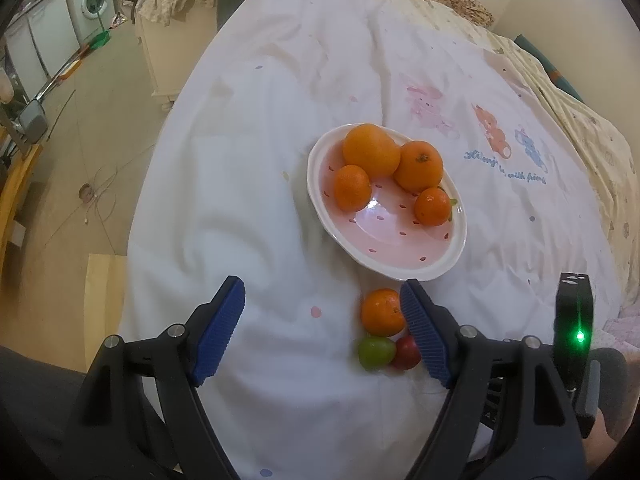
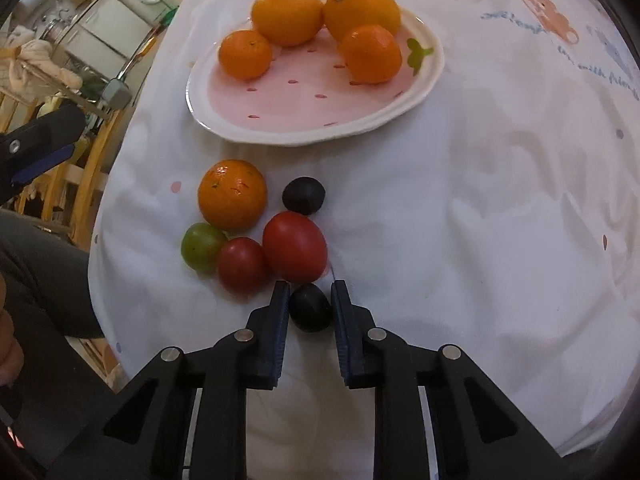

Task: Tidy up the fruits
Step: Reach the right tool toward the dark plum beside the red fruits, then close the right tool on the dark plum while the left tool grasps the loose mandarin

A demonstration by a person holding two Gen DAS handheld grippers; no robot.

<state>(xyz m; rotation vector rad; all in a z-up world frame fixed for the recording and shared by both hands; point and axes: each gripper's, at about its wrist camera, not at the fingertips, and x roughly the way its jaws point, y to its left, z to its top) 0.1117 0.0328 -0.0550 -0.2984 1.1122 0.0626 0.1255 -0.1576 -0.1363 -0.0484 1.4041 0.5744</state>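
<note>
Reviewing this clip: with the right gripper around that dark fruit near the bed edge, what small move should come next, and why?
Probably close the right gripper the last bit. Its fingers flank the near dark fruit, but a firm pinch isn't evident. The fruit lies on the white sheet, while the pink plate holds only oranges. The left gripper is open and holds nothing.

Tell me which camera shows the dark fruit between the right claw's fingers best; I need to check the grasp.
The right wrist view: the dark round fruit sits between the right claw's blue pads, which flank it closely, though contact is unclear. The left wrist view does not show that fruit at all; only the orange, green and red fruits appear there.
</note>
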